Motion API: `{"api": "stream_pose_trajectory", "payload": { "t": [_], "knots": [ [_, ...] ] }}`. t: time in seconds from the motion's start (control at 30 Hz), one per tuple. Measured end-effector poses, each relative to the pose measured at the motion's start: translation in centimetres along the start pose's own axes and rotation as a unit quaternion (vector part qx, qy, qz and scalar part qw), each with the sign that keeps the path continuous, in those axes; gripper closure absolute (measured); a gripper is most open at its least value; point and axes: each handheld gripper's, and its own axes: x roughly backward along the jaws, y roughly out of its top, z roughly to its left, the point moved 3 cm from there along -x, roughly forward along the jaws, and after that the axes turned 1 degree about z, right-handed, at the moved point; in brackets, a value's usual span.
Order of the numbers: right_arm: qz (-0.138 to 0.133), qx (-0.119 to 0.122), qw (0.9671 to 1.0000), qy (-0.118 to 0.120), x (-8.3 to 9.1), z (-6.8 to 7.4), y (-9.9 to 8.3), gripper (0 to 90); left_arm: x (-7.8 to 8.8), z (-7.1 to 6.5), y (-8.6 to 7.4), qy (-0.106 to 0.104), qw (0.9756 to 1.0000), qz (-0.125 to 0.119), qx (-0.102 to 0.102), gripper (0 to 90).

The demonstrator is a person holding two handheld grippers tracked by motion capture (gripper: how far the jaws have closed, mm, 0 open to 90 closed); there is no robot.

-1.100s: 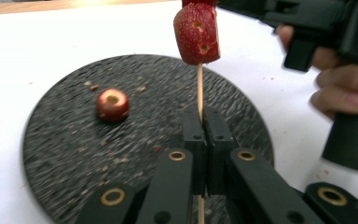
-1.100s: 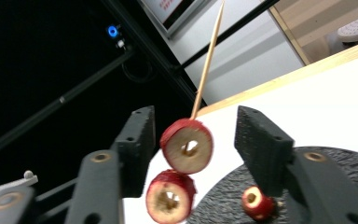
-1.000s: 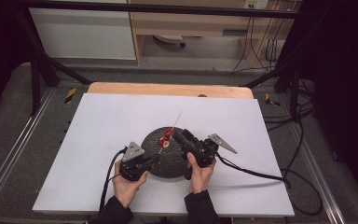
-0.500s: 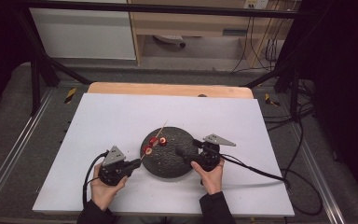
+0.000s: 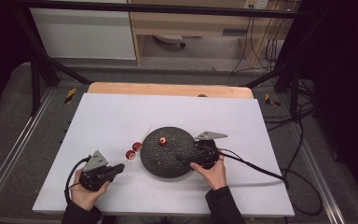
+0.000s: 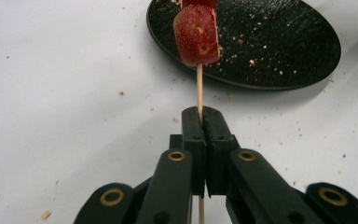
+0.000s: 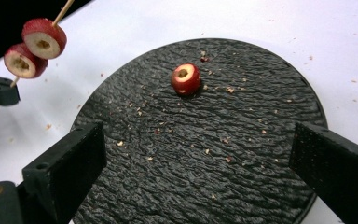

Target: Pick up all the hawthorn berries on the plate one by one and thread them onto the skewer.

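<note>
Left gripper (image 6: 200, 114): clamped on the skewer (image 6: 199, 86), two fruit pieces (image 5: 134, 150) threaded above, off the plate (image 5: 168, 163).
Right gripper (image 7: 196, 168): jaws just opened wide, nothing between.
Loose fruit (image 7: 185, 78): lying straight ahead, nearer the right gripper.
Skewer axis: pointed away toward the plate.

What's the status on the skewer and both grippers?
Left gripper shut on skewer, two fruit pieces on it, off the plate. Right gripper just opened, nothing between its fingers; one piece lies on black plate. Nothing in the way.
</note>
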Motion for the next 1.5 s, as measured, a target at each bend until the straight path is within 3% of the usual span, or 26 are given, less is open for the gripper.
{"api": "stream_pose_trajectory", "payload": {
  "t": [0.23,0.53,0.8,1.07,1.2,1.4,1.5],
  "knots": [
    [0.057,0.024,0.9981,-0.008,-1.1,0.9,2.0,5.0,0.6,0.8,-0.6,0.006,0.9999,-0.003,0.007,88.4],
    [0.098,0.04,0.9941,-0.021,-3.5,1.3,4.2,6.4,0.4,0.9,-0.8,0.005,1.0,0.0,0.006,88.4],
    [0.117,0.05,0.9912,-0.039,-5.7,1.7,5.9,12.6,0.3,0.9,-0.8,0.004,1.0,0.0,0.005,88.4],
    [0.152,0.052,0.9859,-0.047,-7.7,1.6,6.5,24.6,0.2,0.9,-0.9,0.004,1.0,0.002,0.006,88.4],
    [0.178,0.063,0.9806,-0.053,-8.6,1.6,6.5,30.8,0.2,1.0,-0.9,0.005,1.0,0.003,0.007,88.4],
    [0.193,0.049,0.9789,-0.044,-9.6,1.3,6.4,42.4,0.2,1.0,-0.9,0.005,1.0,0.003,0.007,88.4],
    [0.193,0.04,0.9797,-0.039,-10.0,1.1,6.4,47.0,0.2,1.0,-1.0,0.004,1.0,0.004,0.008,88.4]
  ]
}}
